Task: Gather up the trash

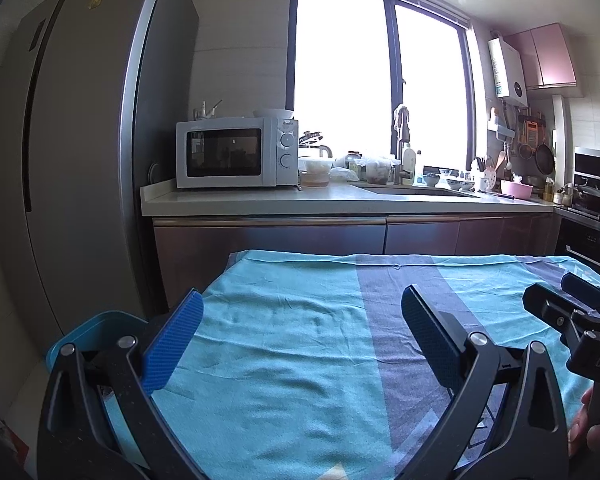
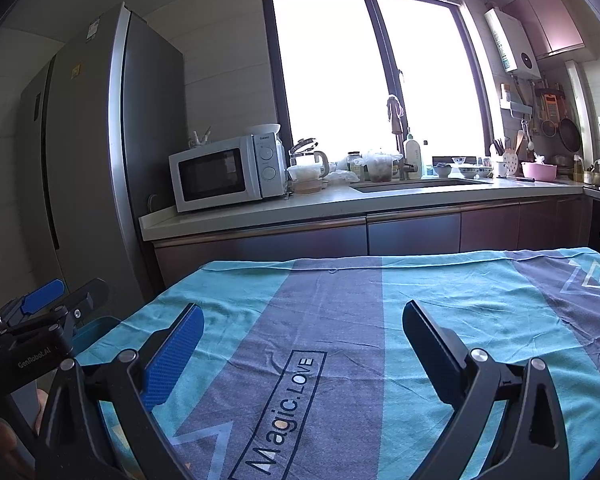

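My left gripper [image 1: 302, 299] is open above a table covered by a teal and grey-purple cloth [image 1: 292, 344], with nothing between its blue pads. My right gripper [image 2: 303, 310] is open too, over the same cloth [image 2: 340, 312] near its "Magic.LOVE" print, and it holds nothing. Each gripper shows at the edge of the other's view: the right gripper [image 1: 560, 294] at the right, the left gripper [image 2: 66, 292] at the left. A blue bin [image 1: 96, 326] stands off the table's left edge, beside the left finger. No trash shows on the cloth in either view.
Past the table runs a kitchen counter [image 2: 340, 200] with a white microwave [image 2: 226, 174], jars, a sink [image 2: 412, 185] and a pink bowl [image 2: 539, 171]. A tall grey fridge [image 2: 100, 140] stands at the left. A hand [image 1: 584, 420] grips the right tool.
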`<state>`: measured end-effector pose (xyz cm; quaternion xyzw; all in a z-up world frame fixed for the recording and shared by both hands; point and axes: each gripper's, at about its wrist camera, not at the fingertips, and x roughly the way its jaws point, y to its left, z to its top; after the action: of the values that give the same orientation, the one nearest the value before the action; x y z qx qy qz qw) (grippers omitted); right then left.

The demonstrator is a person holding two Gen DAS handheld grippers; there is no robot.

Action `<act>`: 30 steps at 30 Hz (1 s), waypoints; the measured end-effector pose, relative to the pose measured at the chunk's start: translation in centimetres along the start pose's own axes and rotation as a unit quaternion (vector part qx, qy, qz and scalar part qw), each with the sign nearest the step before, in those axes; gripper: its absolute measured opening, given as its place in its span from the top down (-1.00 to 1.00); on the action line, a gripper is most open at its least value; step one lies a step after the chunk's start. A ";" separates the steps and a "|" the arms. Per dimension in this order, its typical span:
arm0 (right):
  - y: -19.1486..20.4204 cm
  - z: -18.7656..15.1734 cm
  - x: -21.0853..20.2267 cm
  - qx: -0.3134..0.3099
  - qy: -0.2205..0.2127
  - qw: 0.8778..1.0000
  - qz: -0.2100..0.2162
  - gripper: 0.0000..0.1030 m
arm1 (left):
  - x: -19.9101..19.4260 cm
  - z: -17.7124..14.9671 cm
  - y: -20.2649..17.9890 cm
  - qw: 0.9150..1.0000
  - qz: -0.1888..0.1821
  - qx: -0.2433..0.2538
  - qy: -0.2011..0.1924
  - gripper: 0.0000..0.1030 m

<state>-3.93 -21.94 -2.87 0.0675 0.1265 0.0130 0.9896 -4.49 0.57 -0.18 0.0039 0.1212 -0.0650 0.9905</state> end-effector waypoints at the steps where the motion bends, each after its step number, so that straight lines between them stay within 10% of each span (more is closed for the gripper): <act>1: 0.0 0.0 0.0 0.000 -0.001 1.000 0.000 -0.87 | 0.0 0.0 0.0 1.000 0.001 0.000 -0.001 -0.89; 30: -0.2 0.1 -0.2 0.004 -0.004 1.000 0.004 -0.87 | -0.4 0.3 -0.2 1.000 0.011 0.007 -0.009 -0.89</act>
<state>-4.09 -22.19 -2.72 0.0724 0.1224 0.0164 0.9897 -4.83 0.45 0.21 0.0118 0.1118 -0.0552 0.9921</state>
